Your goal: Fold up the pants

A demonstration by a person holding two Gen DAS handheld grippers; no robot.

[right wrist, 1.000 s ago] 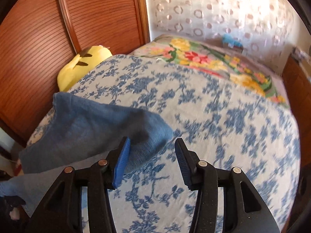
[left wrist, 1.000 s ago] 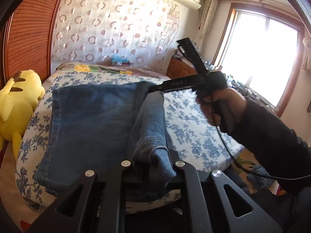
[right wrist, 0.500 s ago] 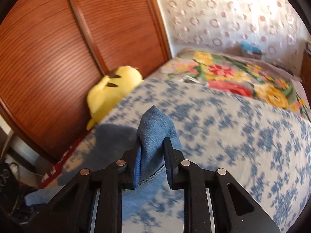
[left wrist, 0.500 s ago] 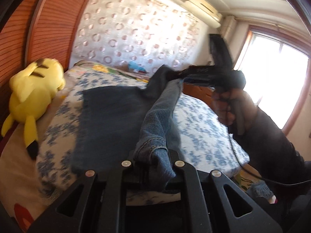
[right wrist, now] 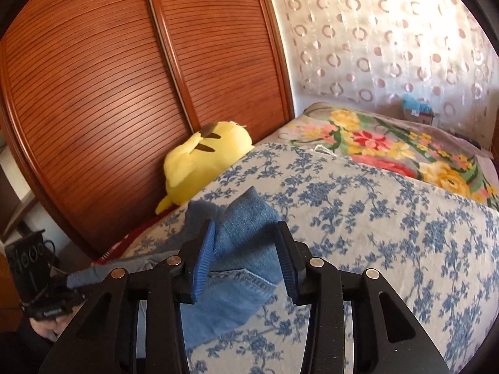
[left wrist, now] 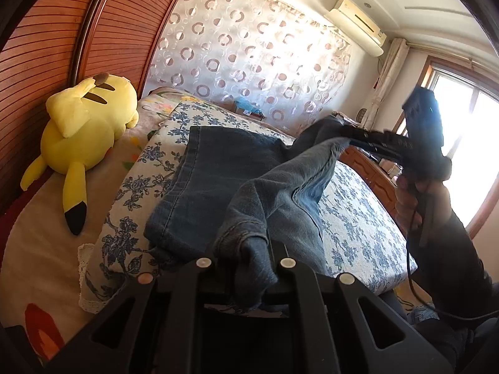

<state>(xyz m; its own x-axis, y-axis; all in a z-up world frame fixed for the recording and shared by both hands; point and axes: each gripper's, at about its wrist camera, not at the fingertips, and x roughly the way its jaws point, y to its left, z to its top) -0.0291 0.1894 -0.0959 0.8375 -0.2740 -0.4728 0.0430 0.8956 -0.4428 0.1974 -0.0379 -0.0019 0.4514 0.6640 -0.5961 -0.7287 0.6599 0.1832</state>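
Our left gripper is clenched on a bunched corner of the jeans; its two fingers press in on the denim from both sides, and a wad of hem spills down over the front of the tool between them. From that clamp the fabric rises in a twisted band up and to the right, off the bed, toward our right gripper, which the left wrist view shows held high in our right hand with the far end of the lifted denim at its tip.

In the right wrist view, our right gripper has its fingers spread apart, blue ribbed pads showing. A peak of denim stands up in the gap between them and touches the left pad; whether it touches the right pad we cannot tell. So that tool is released rather than pinching, with the cloth draped in its mouth.

The rest of the jeans lie flat on the blue-flowered bedspread, spread toward the head of the bed, one long seamed edge running along the left side. A yellow plush toy lies at the bed's left edge against the wooden slatted wardrobe doors, well apart from both tools
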